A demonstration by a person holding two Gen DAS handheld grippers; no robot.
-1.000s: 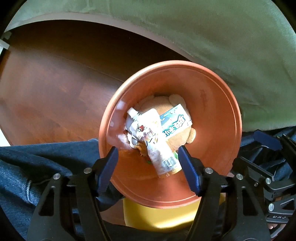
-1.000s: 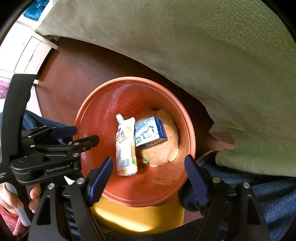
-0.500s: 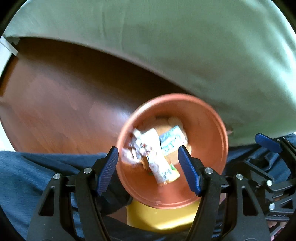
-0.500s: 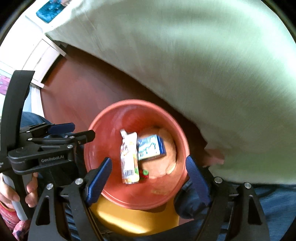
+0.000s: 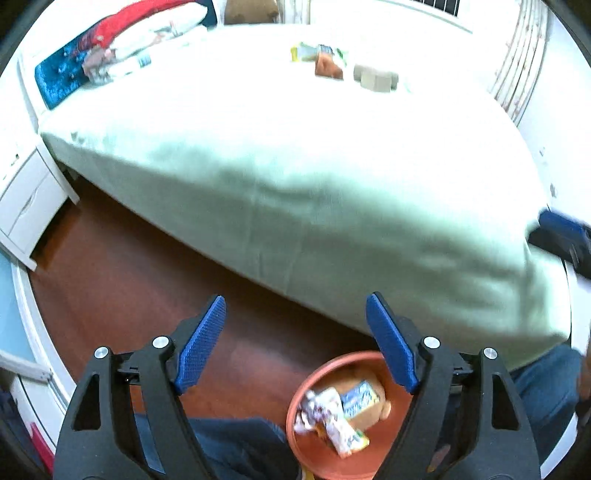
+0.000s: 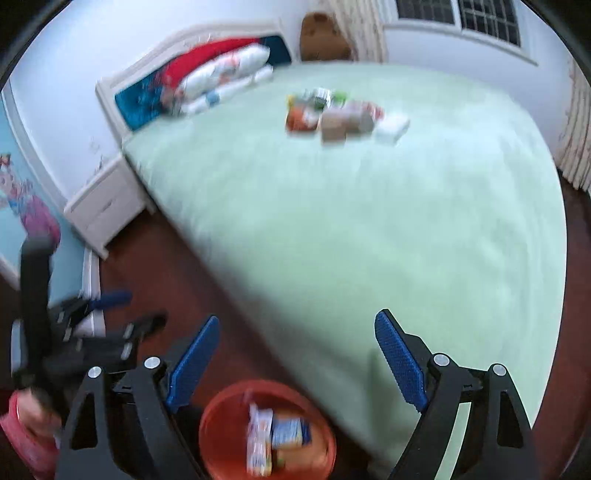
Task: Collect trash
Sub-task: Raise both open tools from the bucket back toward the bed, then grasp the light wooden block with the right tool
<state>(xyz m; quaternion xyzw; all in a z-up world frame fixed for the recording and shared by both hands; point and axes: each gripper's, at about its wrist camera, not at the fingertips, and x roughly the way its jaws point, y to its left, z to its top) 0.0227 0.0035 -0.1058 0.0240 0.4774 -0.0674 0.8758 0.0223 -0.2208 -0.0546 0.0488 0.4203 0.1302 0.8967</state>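
An orange bin [image 5: 314, 458] stands on the wooden floor below me; it also shows in the right wrist view [image 6: 221, 458]. It holds a drink pouch [image 5: 341, 432], a blue carton [image 5: 358, 398] and other wrappers. More trash [image 6: 332, 114] lies in a pile on the green bed [image 6: 369, 240], far side; it shows in the left wrist view too [image 5: 332, 66]. My left gripper [image 5: 295, 343] is open and empty, raised above the bin. My right gripper [image 6: 295, 362] is open and empty, also raised.
Pillows [image 6: 221, 77] lie at the headboard. A white nightstand [image 6: 103, 206] stands left of the bed. A window [image 6: 461, 18] and curtain [image 6: 576, 140] are at the far right. My jeans [image 5: 535, 387] show beside the bin.
Both grippers have lifted and tilted up from over the bin toward the bed. The bin has shrunk to the bottom of both views and the bed top with its trash has come into sight.
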